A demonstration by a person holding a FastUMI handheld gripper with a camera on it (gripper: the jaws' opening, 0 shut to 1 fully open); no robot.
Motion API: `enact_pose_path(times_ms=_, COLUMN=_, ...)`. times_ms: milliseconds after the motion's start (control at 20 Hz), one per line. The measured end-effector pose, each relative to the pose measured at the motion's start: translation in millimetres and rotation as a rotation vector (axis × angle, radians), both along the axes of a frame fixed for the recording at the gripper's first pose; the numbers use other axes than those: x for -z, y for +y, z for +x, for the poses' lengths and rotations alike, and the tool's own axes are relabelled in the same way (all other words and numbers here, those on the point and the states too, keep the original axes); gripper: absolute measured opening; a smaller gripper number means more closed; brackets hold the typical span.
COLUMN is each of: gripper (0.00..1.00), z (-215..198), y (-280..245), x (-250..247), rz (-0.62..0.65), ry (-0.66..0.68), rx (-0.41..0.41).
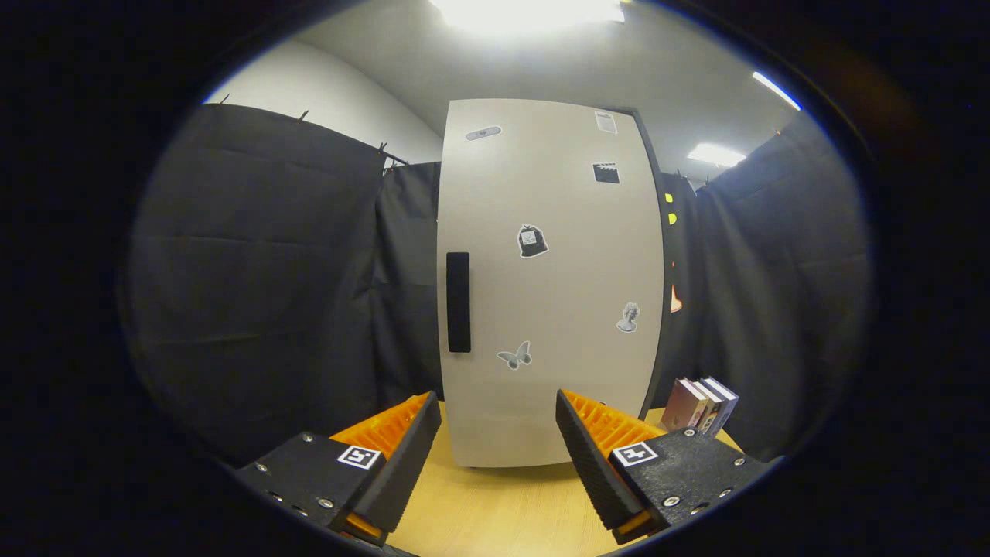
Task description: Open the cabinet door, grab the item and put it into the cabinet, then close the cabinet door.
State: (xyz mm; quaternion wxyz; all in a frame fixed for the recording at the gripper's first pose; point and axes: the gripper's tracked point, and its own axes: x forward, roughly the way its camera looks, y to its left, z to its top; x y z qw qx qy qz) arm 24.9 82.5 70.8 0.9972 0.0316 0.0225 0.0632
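The cabinet (549, 286) door is not open yet, the books (700, 404) wait right beside it, and the gripper (499, 441) is spread wide, holding nothing.

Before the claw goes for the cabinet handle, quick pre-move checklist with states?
1. Cabinet door shut, ready to be opened: ok.
2. Black handle in sight near the door's edge, nothing in front of it: ok.
3. Claw open and empty: ok.
4. Claw at the handle: not ok, the door stands beyond the fingers.
5. Books upright on the table beside the cabinet, ready to grab: ok.
6. Room inside the cabinet: cannot tell.
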Motion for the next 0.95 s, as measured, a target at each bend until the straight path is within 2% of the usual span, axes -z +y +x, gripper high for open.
enact_pose_path(times_ms=950, gripper=0.93, z=7, y=2, x=10, rz=0.002, ry=0.021, rx=0.012)
